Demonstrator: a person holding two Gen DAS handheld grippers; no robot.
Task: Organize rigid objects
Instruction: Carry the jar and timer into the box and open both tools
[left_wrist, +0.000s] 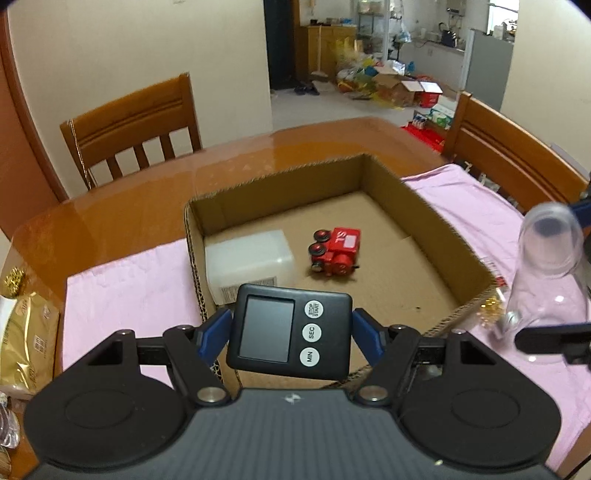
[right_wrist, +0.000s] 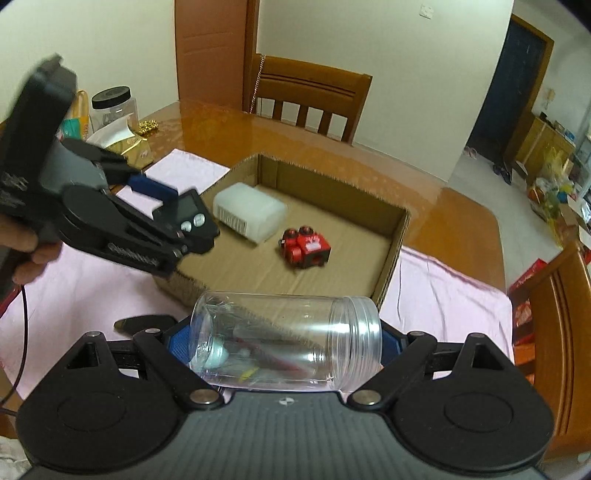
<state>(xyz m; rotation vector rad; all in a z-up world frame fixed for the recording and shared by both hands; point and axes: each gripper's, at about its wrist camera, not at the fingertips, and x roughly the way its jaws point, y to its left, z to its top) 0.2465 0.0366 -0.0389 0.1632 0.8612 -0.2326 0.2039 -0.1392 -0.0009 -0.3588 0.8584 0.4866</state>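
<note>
L gripper (left_wrist: 291, 332) pinching black digital timer (left_wrist: 290, 332) over near edge of cardboard box (left_wrist: 424, 206). R gripper (right_wrist: 284, 347) clamped on clear plastic jar (right_wrist: 284, 339), held sideways. Red toy train (left_wrist: 336, 256), white container (left_wrist: 249, 262) inside box.

One cardboard box (left_wrist: 436, 218); inside, one toy train (left_wrist: 337, 256), one white container (left_wrist: 249, 258). One timer (left_wrist: 290, 335). Two clear jars (right_wrist: 284, 350) (right_wrist: 112, 107), second perhaps lidded. Two chairs (left_wrist: 133, 129) (left_wrist: 517, 162).

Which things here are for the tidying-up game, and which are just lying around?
For the job:
- cardboard box
- black timer in left gripper
- clear jar in right gripper
- red toy train
- white container

Lying about:
- gold packet
- black-lidded jar
- chairs
</note>
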